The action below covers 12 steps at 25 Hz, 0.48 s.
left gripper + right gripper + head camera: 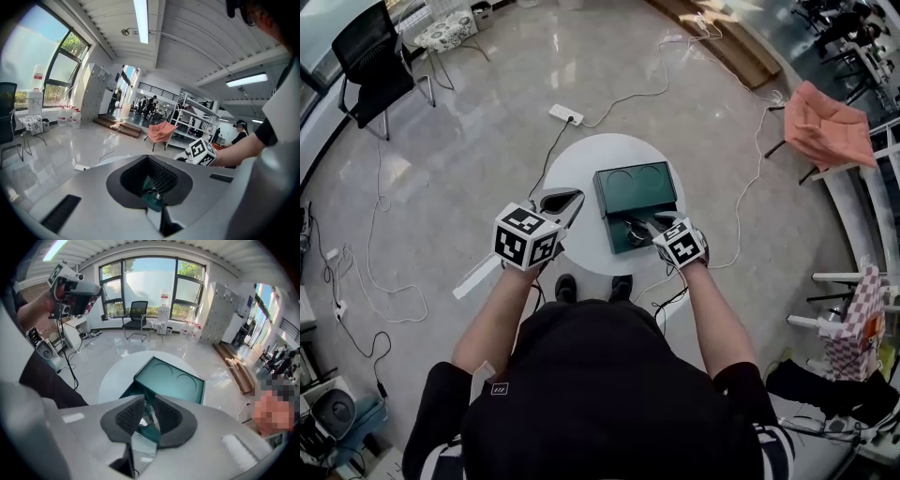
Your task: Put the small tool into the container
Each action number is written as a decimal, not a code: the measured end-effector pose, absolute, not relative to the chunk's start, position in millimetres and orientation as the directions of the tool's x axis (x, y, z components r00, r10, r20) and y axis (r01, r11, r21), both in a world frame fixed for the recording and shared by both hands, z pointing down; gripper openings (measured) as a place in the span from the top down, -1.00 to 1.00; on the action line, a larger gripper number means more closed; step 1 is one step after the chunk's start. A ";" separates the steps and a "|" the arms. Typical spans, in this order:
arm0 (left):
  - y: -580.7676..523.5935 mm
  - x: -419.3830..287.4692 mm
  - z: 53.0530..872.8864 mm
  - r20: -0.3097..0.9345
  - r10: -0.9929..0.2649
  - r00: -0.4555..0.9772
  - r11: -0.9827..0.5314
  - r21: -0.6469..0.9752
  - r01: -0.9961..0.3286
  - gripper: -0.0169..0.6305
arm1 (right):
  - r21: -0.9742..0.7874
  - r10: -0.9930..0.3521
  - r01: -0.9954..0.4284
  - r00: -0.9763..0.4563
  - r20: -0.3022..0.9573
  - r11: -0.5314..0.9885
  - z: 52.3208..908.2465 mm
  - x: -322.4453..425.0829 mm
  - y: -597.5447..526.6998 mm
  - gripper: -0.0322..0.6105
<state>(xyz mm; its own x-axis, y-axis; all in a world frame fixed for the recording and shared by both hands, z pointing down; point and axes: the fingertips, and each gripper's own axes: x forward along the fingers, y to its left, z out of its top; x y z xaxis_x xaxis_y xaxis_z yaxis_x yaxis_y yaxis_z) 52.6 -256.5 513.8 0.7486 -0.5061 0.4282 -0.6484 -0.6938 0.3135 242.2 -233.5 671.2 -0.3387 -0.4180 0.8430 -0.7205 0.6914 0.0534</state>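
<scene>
Shiny small tool (146, 416) pinched in right gripper (148, 400) over container (174, 380).

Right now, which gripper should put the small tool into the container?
Right. The right gripper is over the green container's open compartment with a shiny small tool between its jaws. The left gripper sits left of it, jaws together, empty.

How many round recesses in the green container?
2: left recess and right recess, side by side in the container's far half. The right gripper covers part of the near half; others may be hidden.
</scene>
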 end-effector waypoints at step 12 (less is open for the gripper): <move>-286.0 64.8 462.1 0.324 -0.499 0.804 -0.793 0.203 -0.574 0.93 | 0.102 -0.671 -0.836 -0.353 0.653 0.539 543.7 243.5 -241.8 0.77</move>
